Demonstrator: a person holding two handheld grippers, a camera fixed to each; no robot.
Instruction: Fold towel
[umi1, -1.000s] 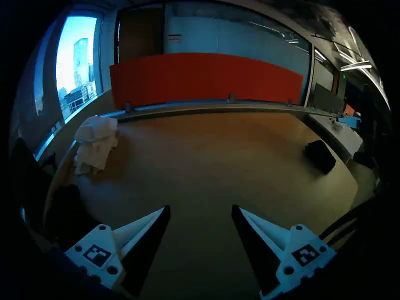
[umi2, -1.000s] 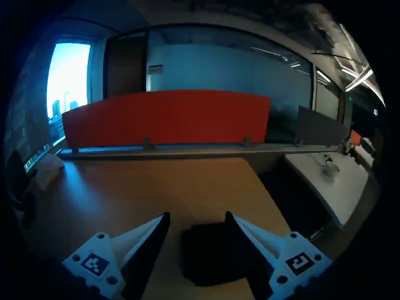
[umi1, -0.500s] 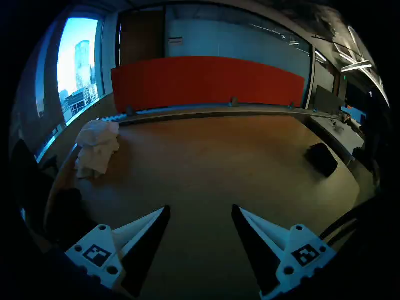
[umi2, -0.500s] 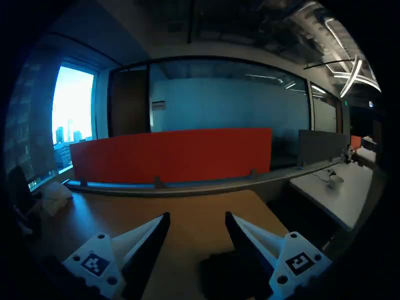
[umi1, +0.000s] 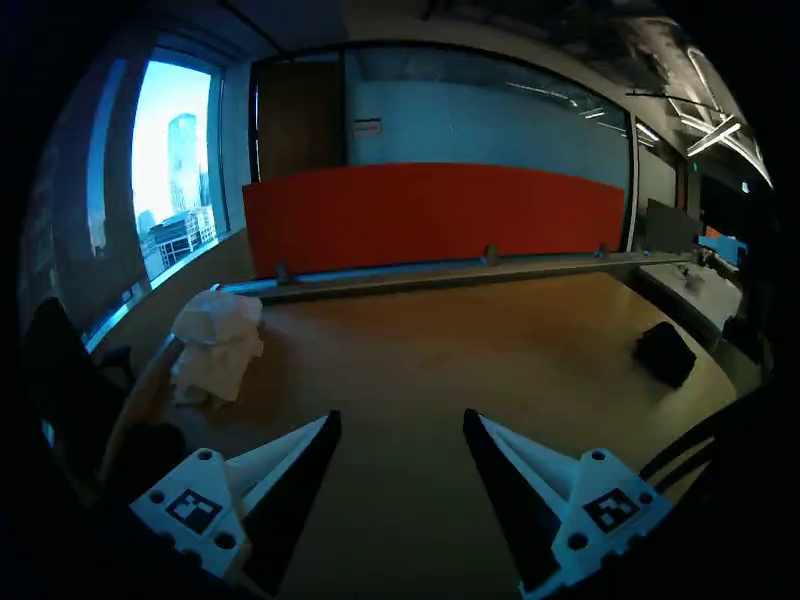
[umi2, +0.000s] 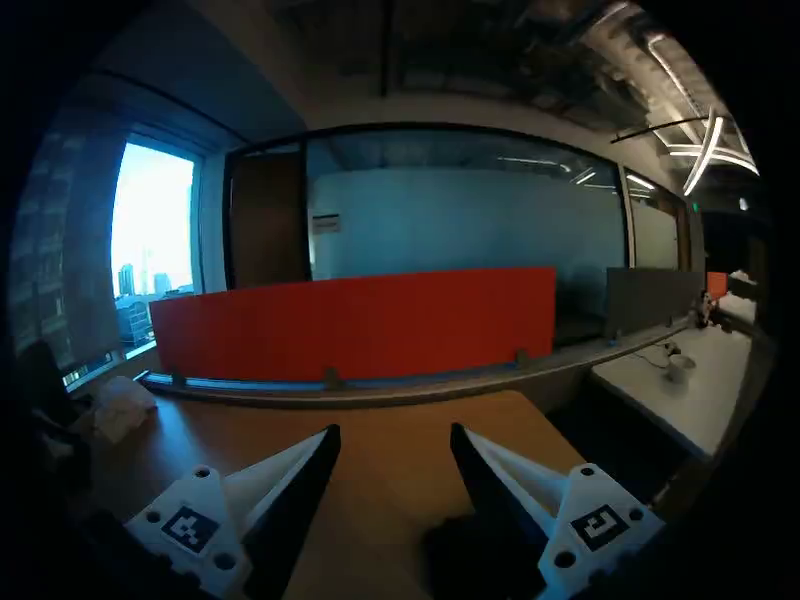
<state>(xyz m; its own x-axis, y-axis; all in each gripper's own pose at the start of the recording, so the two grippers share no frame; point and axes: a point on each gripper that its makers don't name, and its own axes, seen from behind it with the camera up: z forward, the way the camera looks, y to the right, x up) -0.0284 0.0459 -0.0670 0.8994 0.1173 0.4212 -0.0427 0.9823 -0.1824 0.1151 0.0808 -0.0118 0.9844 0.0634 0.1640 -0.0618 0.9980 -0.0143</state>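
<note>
A crumpled white towel (umi1: 217, 345) lies in a heap at the far left of the wooden table (umi1: 450, 350), near the window side. My left gripper (umi1: 400, 430) hovers open over bare tabletop, well short of the towel and to its right. In the right gripper view the same towel (umi2: 122, 407) shows small at the far left edge. My right gripper (umi2: 393, 445) is open with nothing between its fingers, held above the table (umi2: 400, 430) and far from the towel.
A dark object (umi1: 665, 352) rests near the table's right edge; it appears low in the right gripper view (umi2: 455, 545), under the right finger. A red divider panel (umi1: 440, 215) runs along the table's back edge. A dark chair (umi1: 60, 400) stands at the left.
Both views have tilted upward, showing more wall and ceiling and less tabletop. The dark object has slid lower in the right gripper view. The towel has not moved; both grippers stay open.
</note>
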